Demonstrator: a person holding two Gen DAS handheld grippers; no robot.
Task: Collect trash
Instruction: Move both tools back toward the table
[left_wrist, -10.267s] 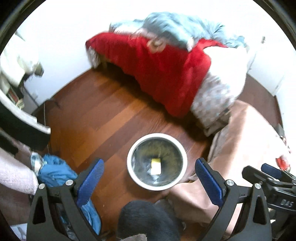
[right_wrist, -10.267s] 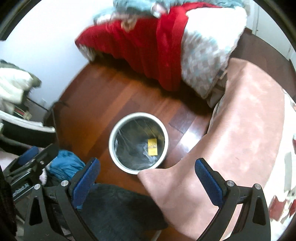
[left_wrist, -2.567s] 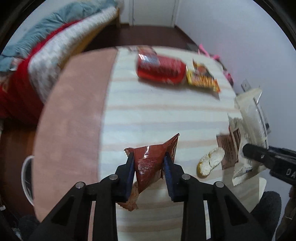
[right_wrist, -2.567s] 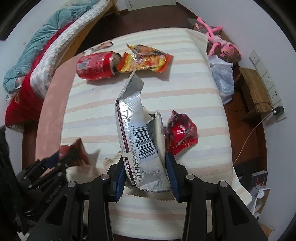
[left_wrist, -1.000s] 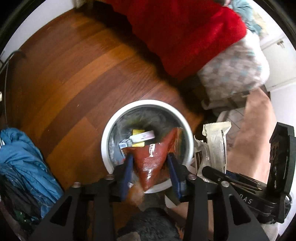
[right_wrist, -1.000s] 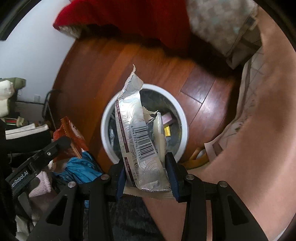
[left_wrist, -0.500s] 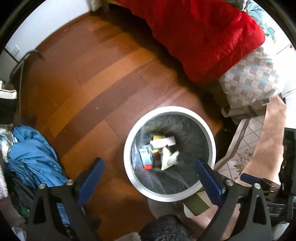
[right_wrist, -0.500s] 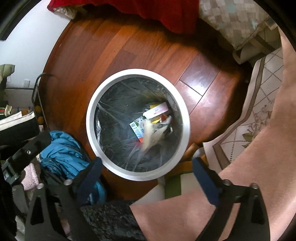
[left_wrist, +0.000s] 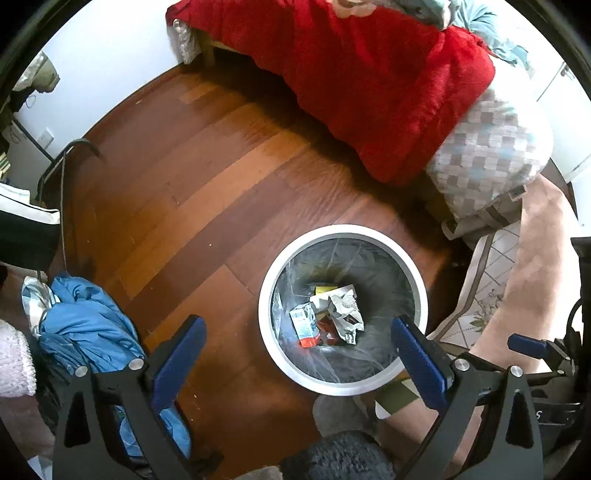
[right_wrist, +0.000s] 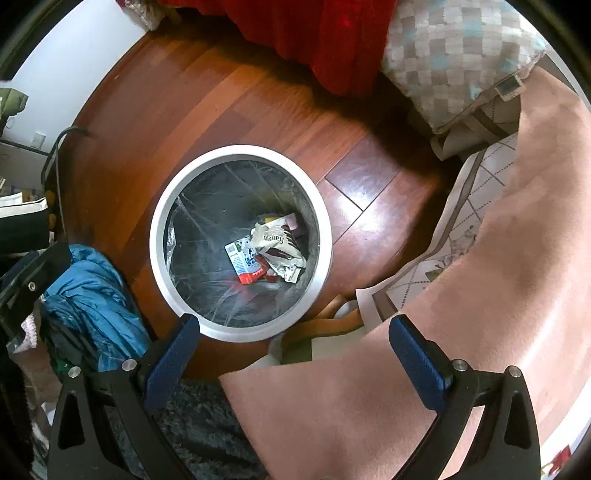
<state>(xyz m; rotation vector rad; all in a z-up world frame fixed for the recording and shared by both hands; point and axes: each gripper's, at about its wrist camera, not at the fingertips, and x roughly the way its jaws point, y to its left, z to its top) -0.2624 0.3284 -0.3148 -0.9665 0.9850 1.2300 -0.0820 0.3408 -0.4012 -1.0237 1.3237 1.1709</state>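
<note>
A round white-rimmed bin with a clear liner stands on the wooden floor. At its bottom lie a crumpled silver wrapper, a small white and red carton and a red wrapper partly under them. My left gripper hangs above the bin's near left side, jaws wide apart and empty. My right gripper hovers over the bin's near rim, also open with nothing between its blue pads.
A bed with a red blanket and a checked quilt lies beyond the bin. A pink cover fills the right. Blue clothing is heaped at the left, a dark fluffy thing below. The wooden floor stretches left of the bin.
Both grippers held wrappers over the bin a second ago; both opened and the red and silver wrappers fell in. Since then both views have pulled back a little from the bin.
</note>
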